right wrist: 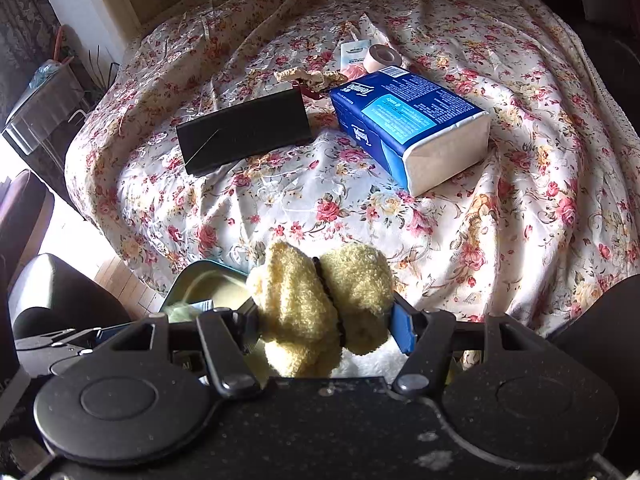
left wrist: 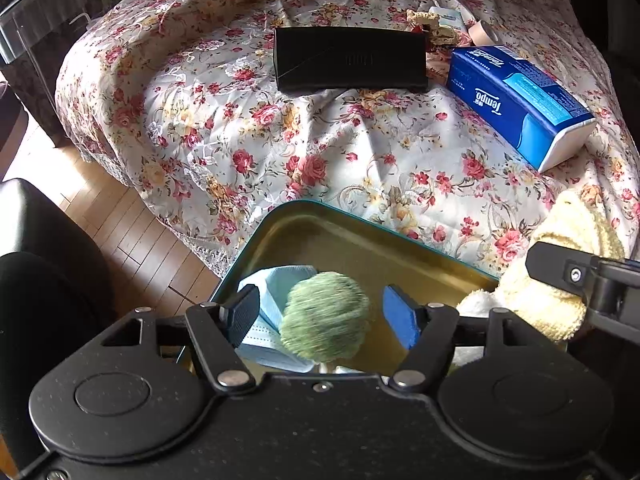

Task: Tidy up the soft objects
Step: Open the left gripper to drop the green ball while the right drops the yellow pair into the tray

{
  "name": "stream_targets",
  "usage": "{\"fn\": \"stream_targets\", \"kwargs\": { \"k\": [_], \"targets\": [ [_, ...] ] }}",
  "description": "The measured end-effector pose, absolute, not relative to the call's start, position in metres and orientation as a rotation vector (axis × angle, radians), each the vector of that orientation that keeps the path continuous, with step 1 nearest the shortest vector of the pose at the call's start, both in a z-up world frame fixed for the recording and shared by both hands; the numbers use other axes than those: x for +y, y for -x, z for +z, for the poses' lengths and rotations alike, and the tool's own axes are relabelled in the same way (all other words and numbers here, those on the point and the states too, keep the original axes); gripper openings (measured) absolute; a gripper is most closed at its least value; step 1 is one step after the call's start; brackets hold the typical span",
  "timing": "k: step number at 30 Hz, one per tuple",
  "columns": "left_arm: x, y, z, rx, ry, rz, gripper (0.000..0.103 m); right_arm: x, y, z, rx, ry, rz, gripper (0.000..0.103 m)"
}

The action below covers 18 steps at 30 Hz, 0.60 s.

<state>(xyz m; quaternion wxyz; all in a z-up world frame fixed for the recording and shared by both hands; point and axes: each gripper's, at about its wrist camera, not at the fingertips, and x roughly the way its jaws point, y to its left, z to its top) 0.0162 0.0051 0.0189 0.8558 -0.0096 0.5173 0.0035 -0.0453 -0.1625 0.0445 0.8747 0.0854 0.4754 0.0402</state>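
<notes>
The left gripper [left wrist: 320, 312], fingers spread, hangs over the green ball [left wrist: 325, 317] in the tin [left wrist: 360, 240], lower centre. The right gripper [right wrist: 320, 324] clamps the yellow plush [right wrist: 320, 304]; best lower it well inside before letting go.

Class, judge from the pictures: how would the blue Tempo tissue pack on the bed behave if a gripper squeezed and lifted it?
The tissue pack probably dents: its wrapper looks like thin film. It likely lifts lightly for its bulk. Lying flat on the bedspread, it should slide, not roll.
</notes>
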Motion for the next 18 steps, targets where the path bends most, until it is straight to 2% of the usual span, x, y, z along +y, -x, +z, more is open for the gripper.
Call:
{"fn": "stream_targets", "kwargs": {
  "k": [8, 18],
  "targets": [
    [0.0074, -0.0125, 0.0233, 1.070, 0.022, 0.014, 0.075, -0.1605, 0.0463, 0.0432, 0.998, -0.175, 0.093, 0.063],
    [0.0112, -0.0136, 0.0192, 1.083, 0.025, 0.041, 0.076, -0.1550, 0.0478, 0.0405, 1.016, -0.163, 0.126, 0.064]
  ]
}}
